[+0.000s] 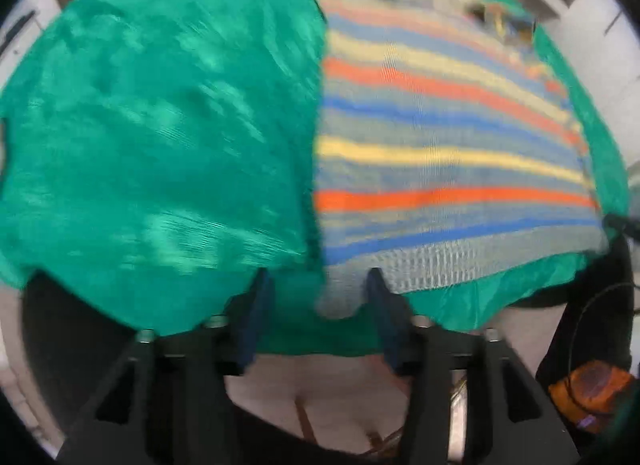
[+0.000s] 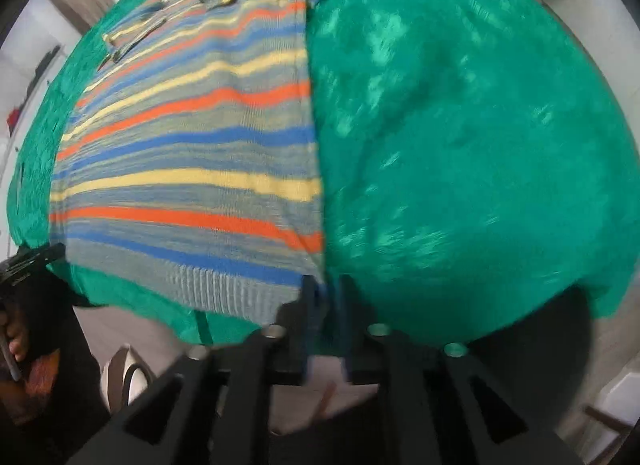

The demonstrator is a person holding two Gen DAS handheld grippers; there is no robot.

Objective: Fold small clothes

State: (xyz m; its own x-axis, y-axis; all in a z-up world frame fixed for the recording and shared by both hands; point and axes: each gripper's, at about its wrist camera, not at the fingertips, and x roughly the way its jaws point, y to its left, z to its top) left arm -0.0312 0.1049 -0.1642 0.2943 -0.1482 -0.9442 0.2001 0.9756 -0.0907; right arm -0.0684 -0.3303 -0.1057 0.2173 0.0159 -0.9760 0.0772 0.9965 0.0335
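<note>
Left wrist fisheye view, contents, all motion-blurred.

Green cloth (image 1: 160,137): shiny, crumpled, covers most of the frame from upper left to lower right; its near edge hangs down at the bottom.

Striped knit garment (image 1: 440,145): lies flat on the cloth, right half of the frame; bands of grey, blue, orange and pale yellow; ribbed grey hem along its lower edge; left edge runs top to bottom near centre.

Left gripper (image 1: 318,305): bottom centre, black frame, two dark blue fingers (image 1: 256,317) spread apart, the hem's lower left corner lying between them.

Orange object (image 1: 588,393): lower right edge, indistinct.
</note>
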